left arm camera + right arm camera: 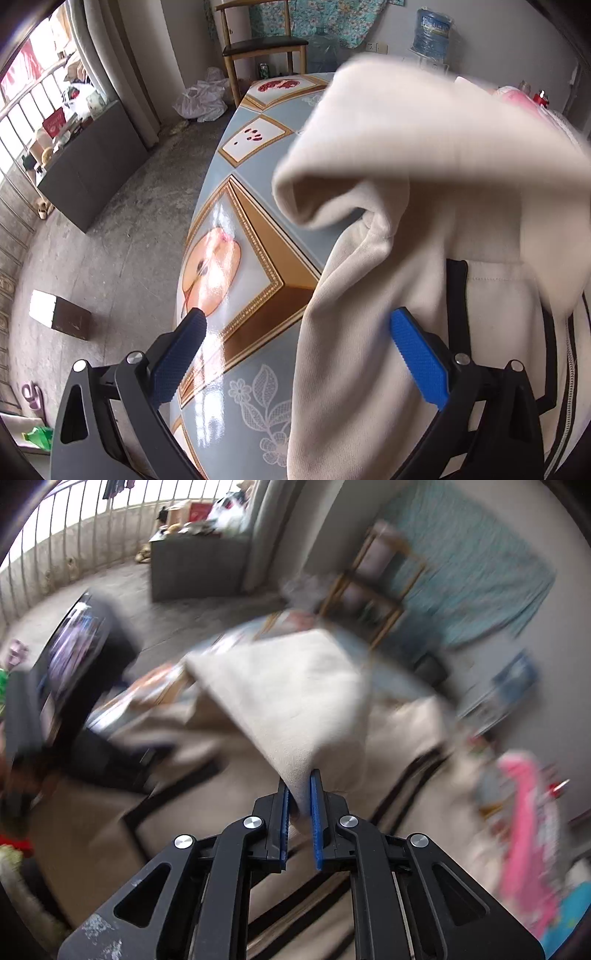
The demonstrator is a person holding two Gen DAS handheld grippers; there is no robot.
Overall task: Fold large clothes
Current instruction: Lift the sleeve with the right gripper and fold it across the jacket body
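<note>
A large cream garment (424, 155) with black stripes lies on the patterned table (255, 206). One part of it is lifted and hangs in the air, blurred. My left gripper (295, 317) is open above the garment's left edge, with one blue pad (177, 358) over the table and the other over the cloth. In the right wrist view my right gripper (299, 779) is shut on a lifted part of the cream garment (295, 701) and holds it above the rest of the cloth. That view is motion-blurred.
A wooden chair (258, 48) stands past the table's far end. A water jug (432, 33) sits at the back right. A pink item (528, 812) lies on the right of the table. A dark cabinet (92, 166) and a small box (62, 314) stand on the floor to the left.
</note>
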